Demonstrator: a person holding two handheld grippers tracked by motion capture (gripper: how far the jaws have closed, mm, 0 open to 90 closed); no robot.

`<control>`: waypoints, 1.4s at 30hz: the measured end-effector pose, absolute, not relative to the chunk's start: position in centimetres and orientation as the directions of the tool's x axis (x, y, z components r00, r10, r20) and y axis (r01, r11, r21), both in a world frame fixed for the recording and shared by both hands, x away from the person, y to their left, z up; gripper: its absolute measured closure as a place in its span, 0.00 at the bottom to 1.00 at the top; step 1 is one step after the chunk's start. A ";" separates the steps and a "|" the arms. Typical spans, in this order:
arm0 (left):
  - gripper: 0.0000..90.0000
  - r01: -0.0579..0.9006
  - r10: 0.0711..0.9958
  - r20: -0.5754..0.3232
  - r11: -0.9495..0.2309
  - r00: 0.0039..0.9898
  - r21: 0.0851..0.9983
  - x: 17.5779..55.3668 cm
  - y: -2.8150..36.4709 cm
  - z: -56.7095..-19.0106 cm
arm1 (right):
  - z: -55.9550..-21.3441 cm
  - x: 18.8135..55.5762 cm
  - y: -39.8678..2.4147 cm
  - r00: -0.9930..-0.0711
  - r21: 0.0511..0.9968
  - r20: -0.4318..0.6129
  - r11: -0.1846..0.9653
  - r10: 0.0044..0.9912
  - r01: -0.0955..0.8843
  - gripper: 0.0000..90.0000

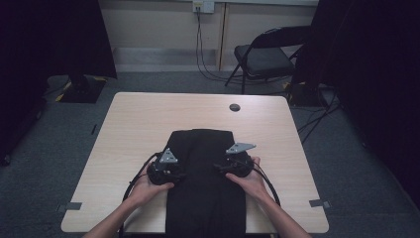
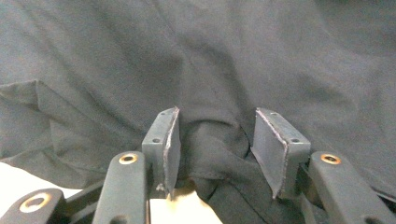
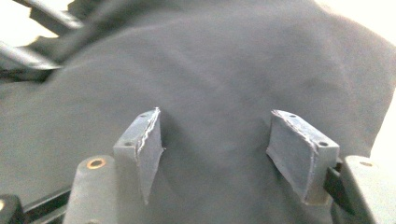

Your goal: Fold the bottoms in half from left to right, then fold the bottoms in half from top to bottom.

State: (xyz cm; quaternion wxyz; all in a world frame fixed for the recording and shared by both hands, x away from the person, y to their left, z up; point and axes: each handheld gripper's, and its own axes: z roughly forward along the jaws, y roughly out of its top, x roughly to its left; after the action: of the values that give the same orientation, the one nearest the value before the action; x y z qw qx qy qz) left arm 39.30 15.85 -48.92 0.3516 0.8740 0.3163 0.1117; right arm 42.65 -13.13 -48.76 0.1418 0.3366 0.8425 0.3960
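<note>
A black cloth [image 1: 205,183], folded into a long soft strip, lies down the middle of the near half of the pale wood-grain table [image 1: 133,124] and hangs over its near edge. Its weave is matte and fine, with shallow creases and a folded hem near the left side in the left gripper view. The left gripper [image 1: 174,174] sits at the cloth's left edge and the right gripper [image 1: 224,167] at its right edge, each in a hand, each topped by a grey three-cornered plate. In the left gripper view the jaws stand apart, a raised bunch of cloth [image 2: 215,149] between the flat grey pads [image 2: 273,154] without being pinched. In the right gripper view the jaws are spread wide over smooth cloth [image 3: 215,107], the ragged-edged pads [image 3: 292,156] pressing on nothing.
</note>
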 end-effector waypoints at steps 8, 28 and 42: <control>0.54 0.521 0.618 -0.110 -0.538 0.778 0.663 38.6 16.7 -48.5 | -49.9 41.7 -12.1 -0.760 0.744 0.015 0.500 0.650 0.443 0.37; 0.28 0.600 0.790 -0.174 -0.283 0.588 0.748 47.2 19.7 -47.5 | -47.4 48.0 -14.2 -0.649 0.782 0.033 0.385 0.760 0.490 0.26; 0.31 0.564 0.775 -0.059 -0.404 0.629 0.720 49.7 17.7 -48.1 | -49.1 51.2 -12.7 -0.619 0.759 0.014 0.395 0.785 0.518 0.24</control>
State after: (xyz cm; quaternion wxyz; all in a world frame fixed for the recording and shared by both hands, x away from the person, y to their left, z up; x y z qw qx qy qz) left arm 49.70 17.67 -48.11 0.3656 0.8253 0.4056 0.1442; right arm 51.16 -12.74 -49.08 0.1765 0.3992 0.8162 0.3784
